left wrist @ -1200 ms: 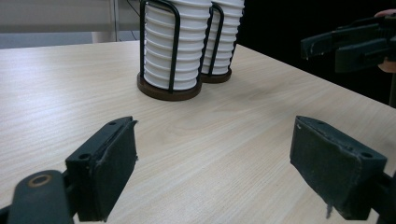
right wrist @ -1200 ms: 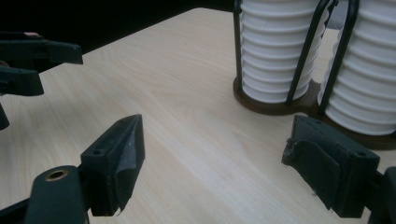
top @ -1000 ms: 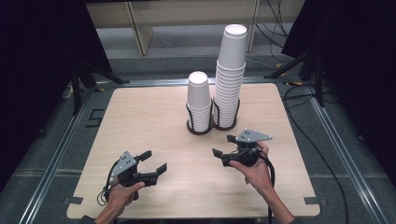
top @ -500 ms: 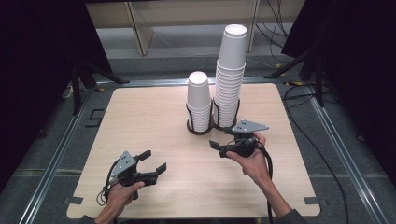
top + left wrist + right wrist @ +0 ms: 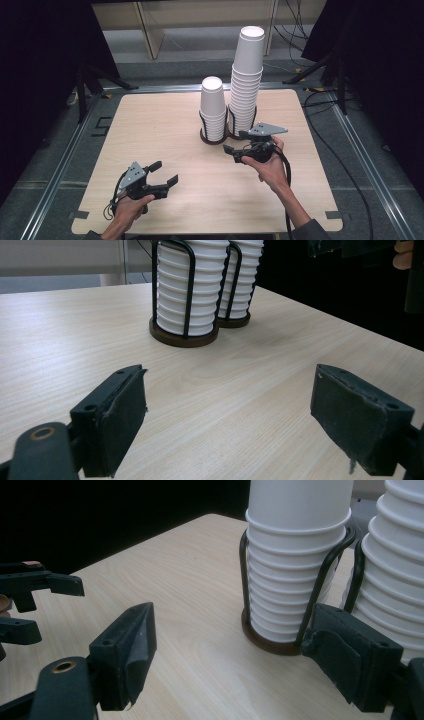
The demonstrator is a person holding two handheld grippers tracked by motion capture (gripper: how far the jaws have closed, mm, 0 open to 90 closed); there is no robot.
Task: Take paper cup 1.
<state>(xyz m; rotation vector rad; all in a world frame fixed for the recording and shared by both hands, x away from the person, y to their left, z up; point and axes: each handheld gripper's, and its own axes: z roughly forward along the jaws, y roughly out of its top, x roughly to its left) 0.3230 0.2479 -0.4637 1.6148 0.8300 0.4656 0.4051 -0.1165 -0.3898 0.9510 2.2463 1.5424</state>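
White paper cups (image 5: 213,107) stacked in two wire holders (image 5: 184,335), both grippers' jaws apart, left gripper (image 5: 161,172), right gripper (image 5: 236,142).

Two stacks of white paper cups are standing on the table (image 5: 150,150): one shorter stack (image 5: 213,110) and one taller stack (image 5: 246,80). Two black wire holders are showing, one (image 5: 214,136) around each stack's base. Cups per stack cannot be counted. Two handheld grippers are showing: left gripper (image 5: 165,176), right gripper (image 5: 235,142).
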